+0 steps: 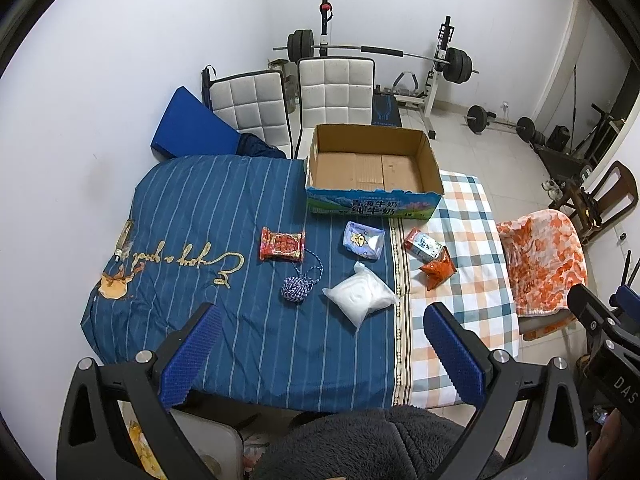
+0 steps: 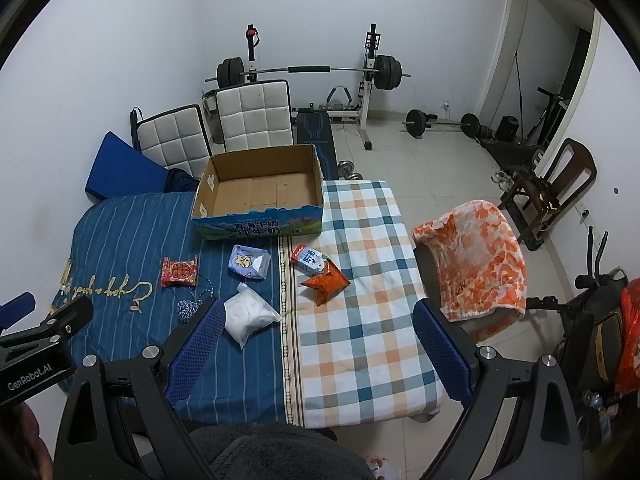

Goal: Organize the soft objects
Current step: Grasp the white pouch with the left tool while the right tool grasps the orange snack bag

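An open, empty cardboard box [image 1: 372,168] [image 2: 260,196] stands at the far side of the cloth-covered table [image 1: 240,320] [image 2: 360,340]. In front of it lie a red snack packet [image 1: 281,244] [image 2: 179,271], a blue-white rope ball [image 1: 296,289] [image 2: 188,309], a clear bag of white stuff [image 1: 360,297] [image 2: 249,314], a pale blue tissue pack [image 1: 363,240] [image 2: 249,262], a small milk carton [image 1: 422,245] [image 2: 310,259] and an orange snack bag [image 1: 437,269] [image 2: 325,280]. My left gripper [image 1: 320,316] and right gripper [image 2: 318,312] are open, empty, above the near table edge.
Two white padded chairs [image 1: 304,100] and a blue cushion [image 1: 192,124] stand behind the table. A chair with an orange blanket [image 1: 544,260] [image 2: 476,256] is at the right. A barbell rack [image 2: 312,72] and weights stand on the tiled floor beyond.
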A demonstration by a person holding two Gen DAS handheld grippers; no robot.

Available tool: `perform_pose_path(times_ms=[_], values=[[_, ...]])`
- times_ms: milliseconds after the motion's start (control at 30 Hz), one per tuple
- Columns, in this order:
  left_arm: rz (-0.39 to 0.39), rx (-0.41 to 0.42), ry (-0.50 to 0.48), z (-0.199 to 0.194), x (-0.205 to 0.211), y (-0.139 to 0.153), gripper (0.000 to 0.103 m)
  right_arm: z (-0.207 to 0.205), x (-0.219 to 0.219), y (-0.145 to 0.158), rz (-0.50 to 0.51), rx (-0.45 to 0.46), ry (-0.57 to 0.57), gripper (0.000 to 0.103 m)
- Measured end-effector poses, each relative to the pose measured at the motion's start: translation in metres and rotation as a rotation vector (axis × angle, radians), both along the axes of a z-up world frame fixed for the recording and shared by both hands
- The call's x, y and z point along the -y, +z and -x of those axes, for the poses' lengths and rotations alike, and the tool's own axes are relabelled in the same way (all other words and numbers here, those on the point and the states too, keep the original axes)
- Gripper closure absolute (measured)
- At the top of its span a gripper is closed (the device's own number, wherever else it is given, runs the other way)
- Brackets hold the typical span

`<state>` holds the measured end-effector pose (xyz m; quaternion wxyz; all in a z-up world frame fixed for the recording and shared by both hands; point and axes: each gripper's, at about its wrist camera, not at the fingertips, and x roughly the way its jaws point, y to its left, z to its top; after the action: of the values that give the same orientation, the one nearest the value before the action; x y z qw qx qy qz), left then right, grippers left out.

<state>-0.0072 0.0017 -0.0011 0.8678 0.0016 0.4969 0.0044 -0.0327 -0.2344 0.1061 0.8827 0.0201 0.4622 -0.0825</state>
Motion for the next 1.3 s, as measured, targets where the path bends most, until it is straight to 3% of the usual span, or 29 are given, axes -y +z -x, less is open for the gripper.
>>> perform_pose_path(times_ms=[267, 433, 533, 733, 867, 1000, 1133, 1300], values=[[0.013, -0.041, 0.007, -0.016, 0.005, -0.017, 0.0, -0.019, 0.01, -0.024, -0.032, -0.033, -0.004, 0.006], [0.046, -0.121, 0.053, -0.049, 0.002, -0.057, 0.0, -0.065, 0.032, -0.077, -0.039, -0.128, -0.007, 0.006], [0.064, -0.206, 0.082, -0.076, 0.0, -0.097, 0.0, -0.105, 0.047, -0.126, -0.032, -0.209, 0.002, 0.006], [0.122, -0.407, 0.154, -0.125, 0.005, -0.193, 0.0, -0.188, 0.078, -0.251, 0.014, -0.392, 0.084, 0.006], [0.253, -0.567, 0.212, -0.152, 0.017, -0.265, 0.0, -0.235, 0.093, -0.33, 0.025, -0.524, 0.157, 0.006], [0.389, -0.726, 0.286, -0.17, 0.033, -0.329, 0.0, -0.268, 0.102, -0.387, -0.009, -0.617, 0.182, 0.006], [0.34, -0.838, 0.337, -0.188, 0.055, -0.384, 0.0, -0.28, 0.096, -0.421, 0.0, -0.673, 0.22, 0.006], [0.264, -0.87, 0.38, -0.203, 0.071, -0.415, 0.0, -0.29, 0.095, -0.451, -0.051, -0.721, 0.248, 0.006]])
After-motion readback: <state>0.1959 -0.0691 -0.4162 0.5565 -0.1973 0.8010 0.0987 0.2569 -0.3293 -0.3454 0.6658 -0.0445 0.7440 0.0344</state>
